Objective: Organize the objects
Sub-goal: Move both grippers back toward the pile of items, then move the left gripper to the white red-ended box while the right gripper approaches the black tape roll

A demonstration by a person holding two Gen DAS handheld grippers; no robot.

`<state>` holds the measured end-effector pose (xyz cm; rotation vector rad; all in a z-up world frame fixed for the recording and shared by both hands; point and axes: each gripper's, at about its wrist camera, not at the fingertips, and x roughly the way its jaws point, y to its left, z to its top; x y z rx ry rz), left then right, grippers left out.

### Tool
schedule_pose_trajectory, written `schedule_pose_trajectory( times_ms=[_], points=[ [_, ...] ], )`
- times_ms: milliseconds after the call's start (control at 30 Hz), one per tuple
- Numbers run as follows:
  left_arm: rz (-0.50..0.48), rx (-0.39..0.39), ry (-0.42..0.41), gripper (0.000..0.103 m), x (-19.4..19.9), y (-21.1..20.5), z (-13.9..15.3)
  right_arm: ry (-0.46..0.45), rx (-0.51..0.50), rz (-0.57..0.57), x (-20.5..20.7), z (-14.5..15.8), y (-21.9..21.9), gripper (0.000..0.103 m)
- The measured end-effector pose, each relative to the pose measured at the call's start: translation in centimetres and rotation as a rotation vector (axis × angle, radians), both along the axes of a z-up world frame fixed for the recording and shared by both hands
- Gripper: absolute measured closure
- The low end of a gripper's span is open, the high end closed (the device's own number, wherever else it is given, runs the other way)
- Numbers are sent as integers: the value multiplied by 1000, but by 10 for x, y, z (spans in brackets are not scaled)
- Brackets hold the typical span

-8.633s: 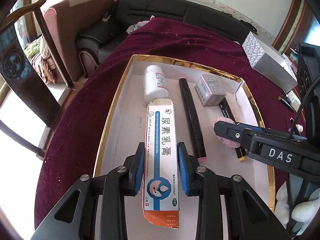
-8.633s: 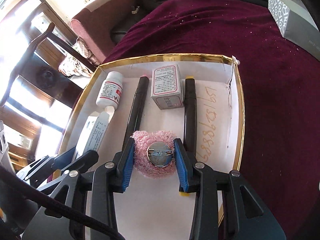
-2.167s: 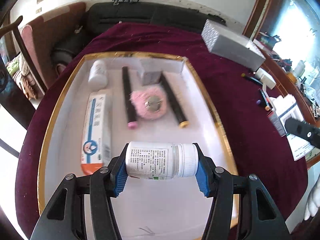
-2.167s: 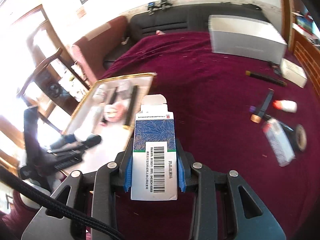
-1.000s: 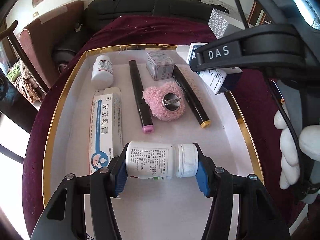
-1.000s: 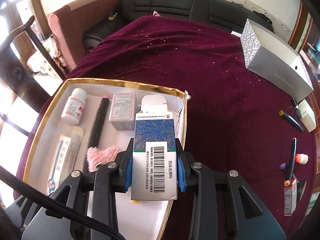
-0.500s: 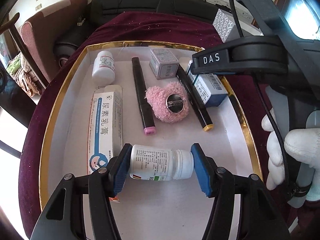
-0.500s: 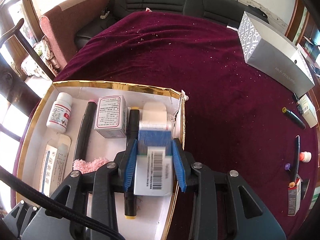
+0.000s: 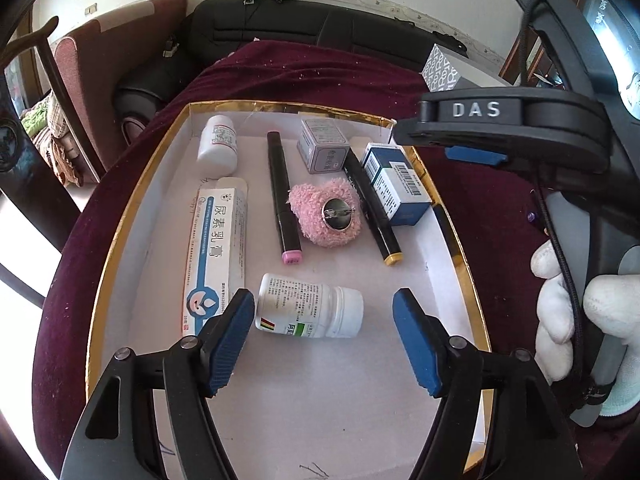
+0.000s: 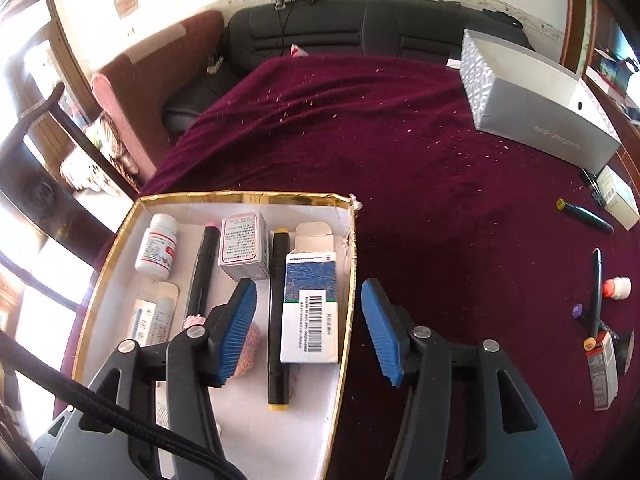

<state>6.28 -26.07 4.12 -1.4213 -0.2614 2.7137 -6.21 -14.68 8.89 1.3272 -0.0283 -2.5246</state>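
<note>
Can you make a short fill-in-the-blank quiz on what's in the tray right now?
1. The bottle between the left tool's opening jaws lies on its ____.
2. The blue box lies inside the tray, against its ____ wall.
3. The pink pad lies between two black ____.

Missing words: side; right; markers

Both black two-finger grippers with blue ribbed pads point steeply down with jaws opening and pads pressing on nothing, the left gripper (image 9: 324, 344) and the right gripper (image 10: 310, 330), whose handle a white-gloved hand (image 9: 576, 316) grasps.
</note>
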Motion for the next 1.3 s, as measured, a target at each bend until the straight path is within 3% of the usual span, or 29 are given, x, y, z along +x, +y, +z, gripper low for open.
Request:
schedule_pose_trajectory(
  times_ms=[367,700,1033,1300],
  points=[
    [15,-58,55,36,19,12,23,42,-26,-22,22,11,32,48],
    [-54,-99,87,36,28,55,42,77,-58,-91,39,23,85,42],
    [-198,-90,87,36,24,132,45,108,-94,-262,52,32,199,41],
    [-355,-85,5,36,11,213,6,57,-144,-453,64,11,314,37]
  ],
)
